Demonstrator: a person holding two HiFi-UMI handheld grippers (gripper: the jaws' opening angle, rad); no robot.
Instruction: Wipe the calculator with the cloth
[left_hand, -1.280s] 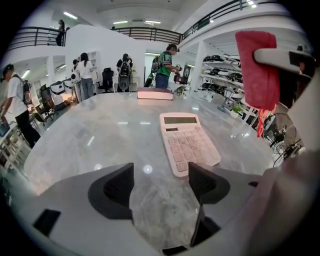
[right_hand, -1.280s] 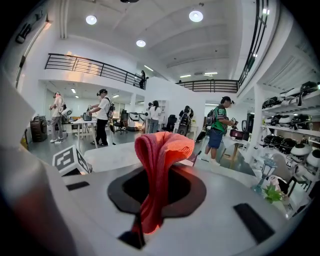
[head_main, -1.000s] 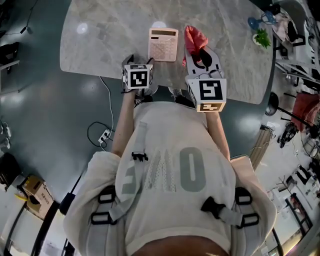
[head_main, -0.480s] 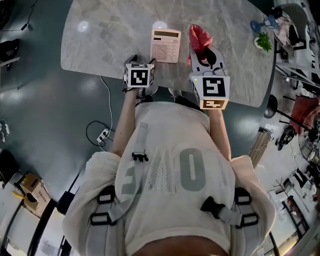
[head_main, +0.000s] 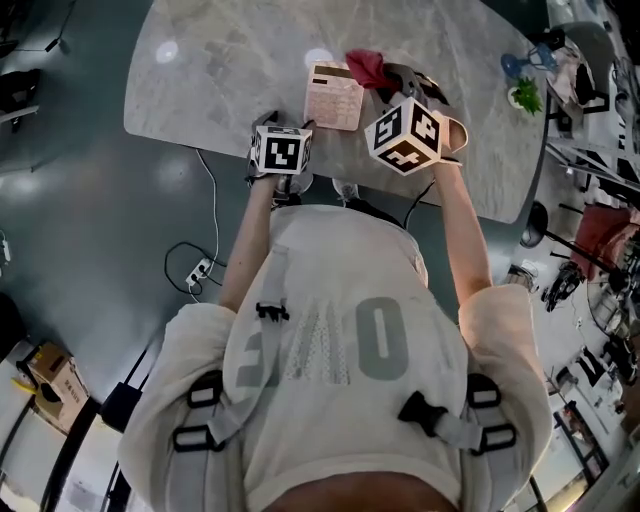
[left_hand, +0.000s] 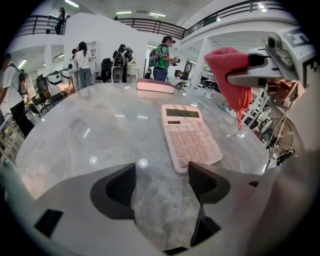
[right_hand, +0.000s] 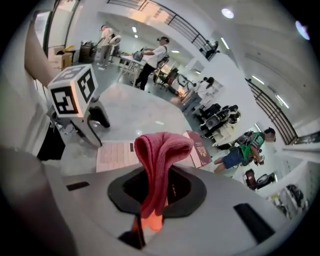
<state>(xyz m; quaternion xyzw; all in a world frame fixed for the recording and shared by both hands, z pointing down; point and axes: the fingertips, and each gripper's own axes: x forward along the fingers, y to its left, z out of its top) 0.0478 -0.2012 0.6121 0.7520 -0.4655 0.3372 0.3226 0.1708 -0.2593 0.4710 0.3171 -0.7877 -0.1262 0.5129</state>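
Note:
A pink calculator lies flat on the grey marble table. My right gripper is shut on a red cloth and holds it in the air just over the calculator's far right corner. From the right gripper view the cloth stands folded between the jaws, with the calculator below it. My left gripper rests at the table's near edge, open and with nothing in it, just left of the calculator. In the left gripper view the cloth hangs at the upper right.
A maroon booklet lies on the table beyond the calculator. A small green plant and a blue object sit at the table's right end. A cable and power strip lie on the floor to the left. People stand in the background.
My right gripper has risen and swung left with the red cloth, from beside the calculator to over its far right corner. The left gripper has stayed put.

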